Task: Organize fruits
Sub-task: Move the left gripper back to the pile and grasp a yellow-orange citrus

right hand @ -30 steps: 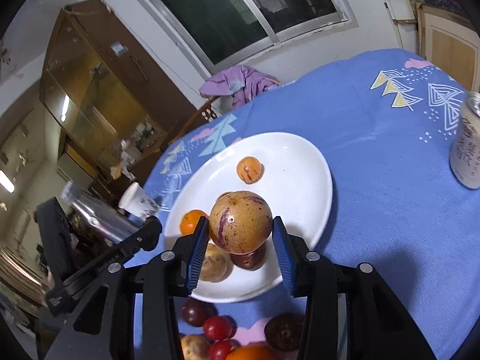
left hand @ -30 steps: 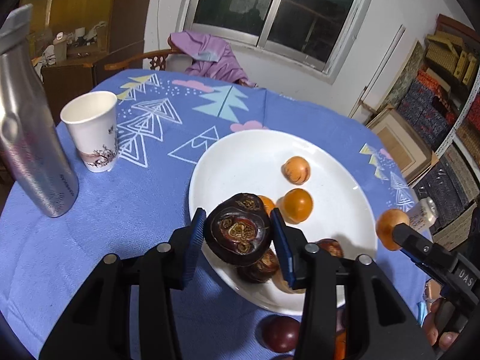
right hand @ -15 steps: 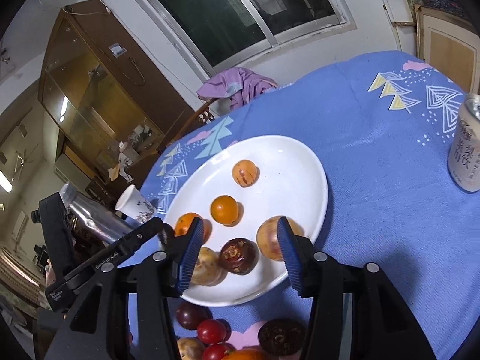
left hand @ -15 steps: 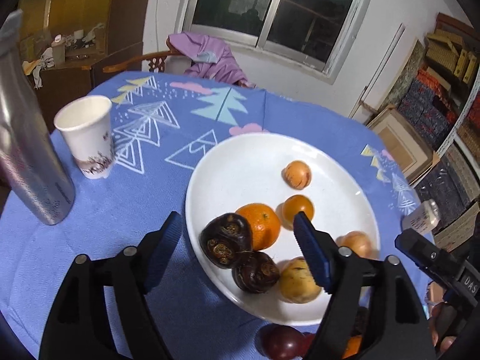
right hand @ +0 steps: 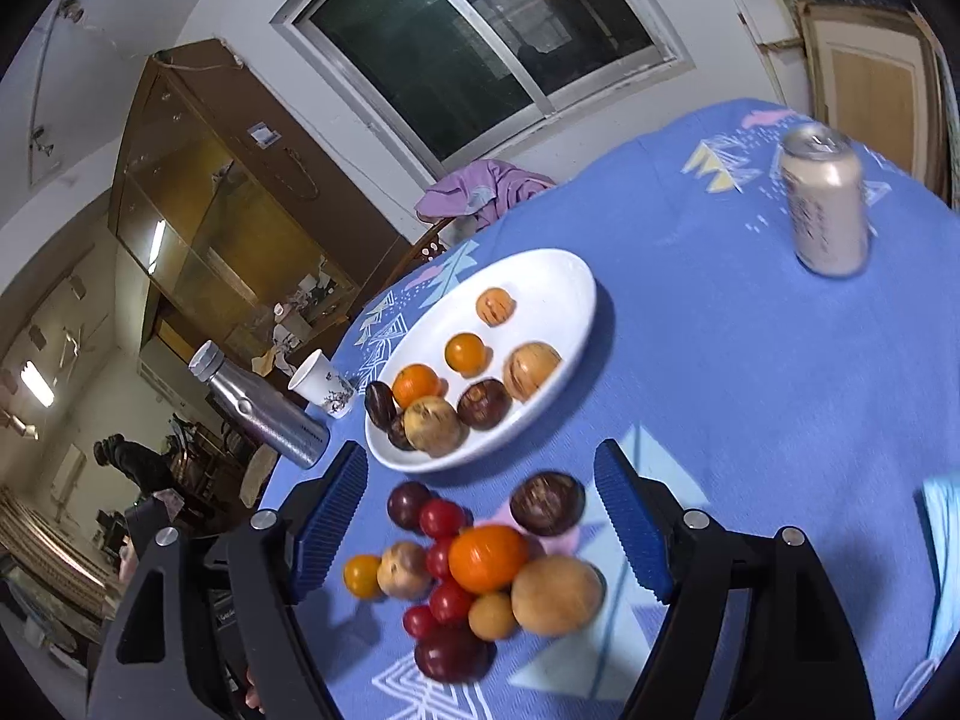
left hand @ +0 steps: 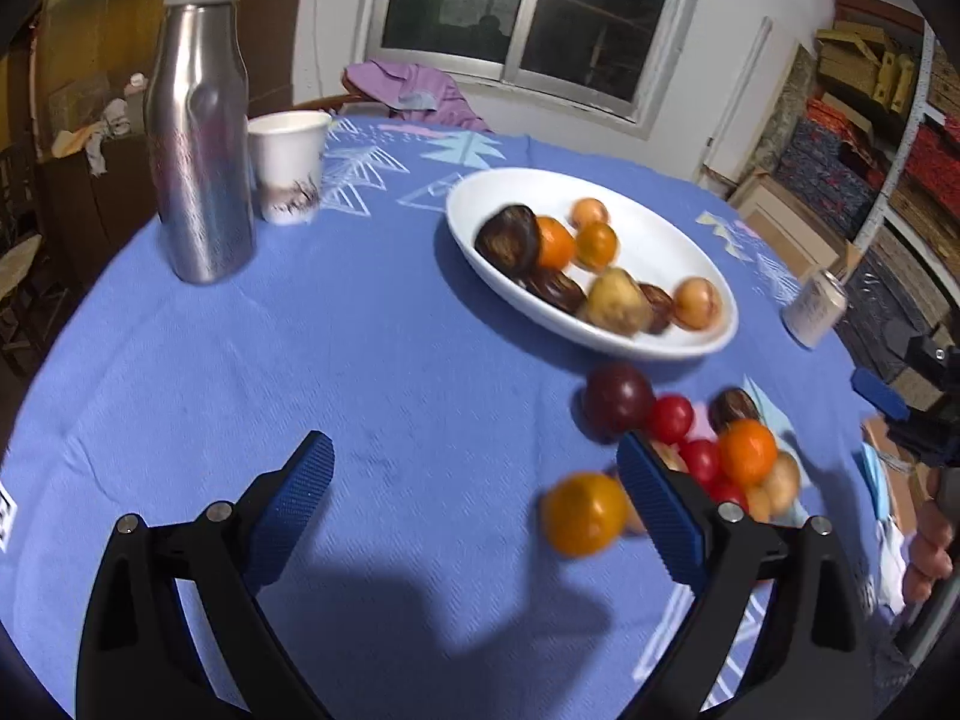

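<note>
A white plate (left hand: 651, 240) (right hand: 555, 291) on the blue cloth holds several fruits, orange, tan and dark brown. Nearer me lies a loose pile: an orange (right hand: 487, 558), a dark brown fruit (right hand: 547, 504), a tan fruit (right hand: 557, 594), a dark plum (left hand: 618, 399) and cherry tomatoes (right hand: 441, 517). My left gripper (left hand: 474, 456) hovers over bare cloth, jaws wide and still opening. A small orange fruit (left hand: 582, 513) lies just inside its right finger, unpressed. My right gripper (right hand: 480, 462) hangs over the pile, jaws opening, the fruit below untouched.
A steel bottle (left hand: 201, 162) and a paper cup (left hand: 290, 165) stand at the far left of the table. A drink can (right hand: 825, 204) stands to the right of the plate. A hand (left hand: 930, 546) shows at the right edge. A chair draped in purple cloth (left hand: 414, 87) stands behind the table.
Both grippers opened and released their fruits onto the plate, the left a dark fruit, the right a tan one. Both then drew back from the plate to the loose pile.
</note>
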Action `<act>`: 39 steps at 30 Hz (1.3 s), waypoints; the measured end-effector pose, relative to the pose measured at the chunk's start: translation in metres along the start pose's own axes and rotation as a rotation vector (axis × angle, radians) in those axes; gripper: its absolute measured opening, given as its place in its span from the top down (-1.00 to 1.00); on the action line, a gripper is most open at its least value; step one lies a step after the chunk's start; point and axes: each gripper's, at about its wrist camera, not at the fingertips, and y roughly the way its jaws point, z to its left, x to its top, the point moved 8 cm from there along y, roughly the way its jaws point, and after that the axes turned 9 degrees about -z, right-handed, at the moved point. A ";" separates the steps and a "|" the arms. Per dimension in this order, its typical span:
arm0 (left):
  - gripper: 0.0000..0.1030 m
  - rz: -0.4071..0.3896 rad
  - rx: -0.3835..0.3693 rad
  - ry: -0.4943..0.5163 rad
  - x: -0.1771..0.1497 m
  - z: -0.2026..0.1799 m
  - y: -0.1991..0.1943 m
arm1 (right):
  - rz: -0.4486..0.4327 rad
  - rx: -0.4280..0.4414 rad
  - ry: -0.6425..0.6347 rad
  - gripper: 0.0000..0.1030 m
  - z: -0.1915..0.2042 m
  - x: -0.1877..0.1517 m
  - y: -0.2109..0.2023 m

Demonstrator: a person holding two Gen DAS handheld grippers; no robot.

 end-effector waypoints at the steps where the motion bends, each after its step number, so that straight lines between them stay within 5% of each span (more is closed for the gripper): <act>1: -0.81 0.008 -0.014 0.001 -0.004 -0.002 -0.001 | 0.005 0.003 0.015 -0.53 -0.005 -0.002 -0.003; 11: -0.81 0.133 -0.070 0.001 -0.031 -0.016 0.016 | 0.017 -0.006 0.149 -0.68 -0.031 0.000 -0.006; 16: -0.82 0.134 0.003 0.037 -0.033 -0.011 0.021 | 0.026 -0.001 0.155 -0.69 -0.032 -0.003 -0.005; 25: -0.82 0.088 0.020 -0.121 -0.014 0.026 0.010 | 0.033 -0.010 0.167 -0.70 -0.037 -0.005 -0.003; 34: -0.82 0.108 -0.014 0.017 -0.021 -0.013 0.023 | 0.043 -0.022 0.163 -0.70 -0.036 -0.008 0.000; 39: -0.85 0.120 0.030 0.078 -0.023 -0.018 0.034 | 0.052 -0.032 0.165 -0.70 -0.037 -0.009 0.002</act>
